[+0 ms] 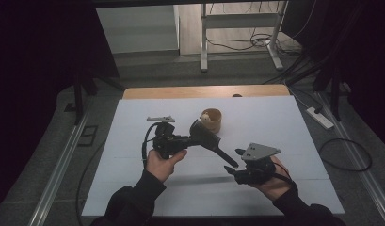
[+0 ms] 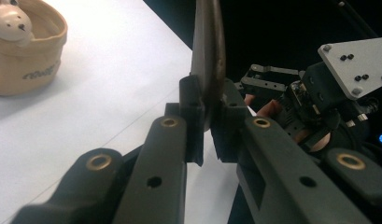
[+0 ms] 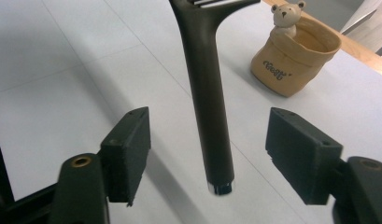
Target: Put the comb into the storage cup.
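The left gripper [image 1: 192, 139] is clamped on the flat head of a dark spatula [image 1: 210, 141], whose handle slants away toward the right gripper [image 1: 237, 162]. There the 2 jaws stand apart, the handle end between them untouched. Behind the spatula head sits a tan bear cup [image 1: 212, 120] on the white table [image 1: 275, 127].

Matt black handle [image 3: 207, 93] (chrome-capped).
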{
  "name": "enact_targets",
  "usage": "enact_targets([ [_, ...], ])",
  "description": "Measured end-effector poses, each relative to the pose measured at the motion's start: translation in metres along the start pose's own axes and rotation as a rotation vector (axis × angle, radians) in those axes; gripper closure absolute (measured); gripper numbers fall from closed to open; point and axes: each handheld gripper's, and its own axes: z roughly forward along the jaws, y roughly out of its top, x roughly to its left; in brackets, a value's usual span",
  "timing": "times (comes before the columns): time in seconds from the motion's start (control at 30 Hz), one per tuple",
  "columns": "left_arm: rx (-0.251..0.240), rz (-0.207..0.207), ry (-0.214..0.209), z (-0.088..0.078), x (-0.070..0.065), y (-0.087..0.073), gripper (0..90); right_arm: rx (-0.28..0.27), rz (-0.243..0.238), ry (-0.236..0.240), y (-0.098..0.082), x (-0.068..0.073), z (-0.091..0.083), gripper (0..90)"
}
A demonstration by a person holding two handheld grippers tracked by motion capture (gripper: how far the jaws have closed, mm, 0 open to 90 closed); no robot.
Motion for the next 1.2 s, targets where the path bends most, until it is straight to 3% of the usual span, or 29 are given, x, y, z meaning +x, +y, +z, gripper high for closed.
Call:
enact_targets([
  [0.7, 0.019, 0.083, 0.09, -0.009, -0.006, 0.004, 83.2, 0.035, 0.035, 0.047, -0.004, -0.008, -0.005, 14.1],
  [1.2, 0.024, 0.12, 0.163, -0.023, -0.006, 0.007, 83.2, 0.083, 0.059, 0.043, -0.011, -0.014, -0.005, 2.6],
])
